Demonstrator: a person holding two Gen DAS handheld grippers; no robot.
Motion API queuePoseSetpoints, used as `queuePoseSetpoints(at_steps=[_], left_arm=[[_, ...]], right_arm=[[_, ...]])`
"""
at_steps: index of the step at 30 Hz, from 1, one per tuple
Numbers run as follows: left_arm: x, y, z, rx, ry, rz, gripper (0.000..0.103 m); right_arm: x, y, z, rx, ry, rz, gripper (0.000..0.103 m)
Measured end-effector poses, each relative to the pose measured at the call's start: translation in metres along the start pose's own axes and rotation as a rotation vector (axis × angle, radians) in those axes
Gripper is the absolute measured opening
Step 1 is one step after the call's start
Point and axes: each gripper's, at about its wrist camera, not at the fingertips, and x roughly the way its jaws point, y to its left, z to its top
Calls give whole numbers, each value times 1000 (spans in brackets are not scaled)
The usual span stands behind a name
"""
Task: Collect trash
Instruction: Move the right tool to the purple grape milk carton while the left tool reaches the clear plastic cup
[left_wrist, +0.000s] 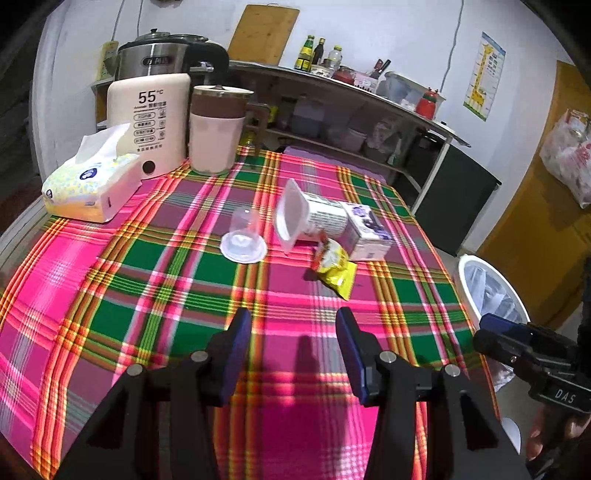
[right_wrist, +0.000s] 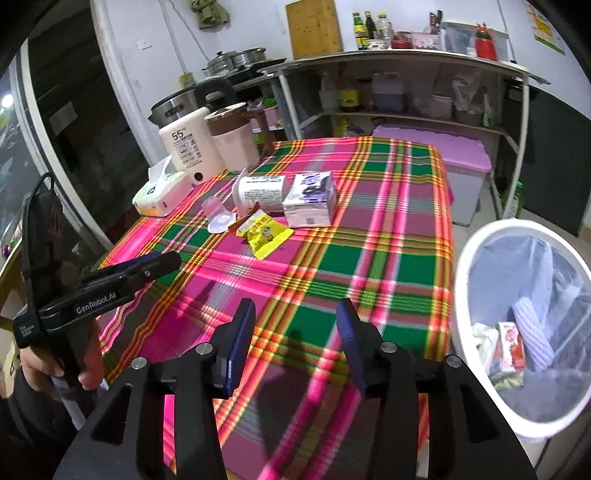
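The yellow wrapper (left_wrist: 337, 271) looks light and crinkly; pinch its raised edge. Both the left hand-held gripper (left_wrist: 293, 332) and the right hand-held gripper (right_wrist: 295, 325) gape empty.

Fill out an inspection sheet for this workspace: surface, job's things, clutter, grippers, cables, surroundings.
Surface: table under a plaid tablecloth, pink, green and yellow.
Job's things: clear plastic cup mouth down; white tub on its side; purple carton touching the tub; yellow wrapper in front of them. White trash bin beside the table, already holding some trash.
Clutter: tissue pack, cream kettle, pink lidded cup at the far corner.
Grippers: left gripper and right gripper both open, nothing between the jaws, above the tablecloth.
Cables: cords hang down the back wall.
Surroundings: shelf unit with bottles and containers; wooden board against the wall.
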Motion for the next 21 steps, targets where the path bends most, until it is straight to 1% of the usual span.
queuePoseSetpoints(at_steps=[12,17,21], left_arm=[[15,26,10,-23,14,20,49],[20,33,17,-18,6,24,49],[20,41,20,-31,-3,23,50]], right_arm=[[51,29,28,-133,32,46,48],[72,42,38,-208,40,65,49],[91,47,46,-252,60,60,49]])
